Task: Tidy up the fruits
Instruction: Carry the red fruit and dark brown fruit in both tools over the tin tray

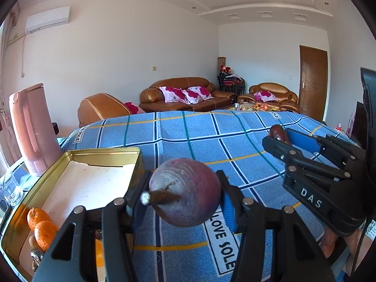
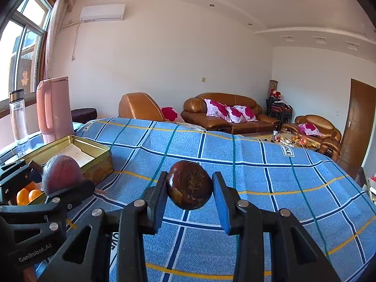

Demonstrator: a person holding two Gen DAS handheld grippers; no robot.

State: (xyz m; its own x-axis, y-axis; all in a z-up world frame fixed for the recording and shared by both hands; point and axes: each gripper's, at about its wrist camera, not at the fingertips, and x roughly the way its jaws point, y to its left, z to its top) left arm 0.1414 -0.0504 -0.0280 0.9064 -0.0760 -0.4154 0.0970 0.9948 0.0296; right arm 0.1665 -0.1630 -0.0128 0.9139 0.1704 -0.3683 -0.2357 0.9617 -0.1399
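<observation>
My left gripper (image 1: 184, 193) is shut on a large purple round fruit (image 1: 188, 191) with a brown stem, held above the blue checked cloth beside the gold tin box (image 1: 103, 152). The box holds two oranges (image 1: 41, 228) at its near end. My right gripper (image 2: 189, 186) is shut on a small dark brown fruit (image 2: 189, 184), held above the cloth. In the left wrist view the right gripper (image 1: 282, 138) shows at the right with its brown fruit (image 1: 277, 132). In the right wrist view the left gripper (image 2: 58, 183) and purple fruit (image 2: 61, 172) show at the left by the box (image 2: 98, 164).
A pink kettle (image 1: 33, 129) and a clear glass (image 1: 10, 188) stand left of the box. A clear bottle (image 2: 18, 119) stands by the window. The blue cloth (image 2: 258, 183) covers the table. Brown sofas (image 2: 225, 115) stand behind.
</observation>
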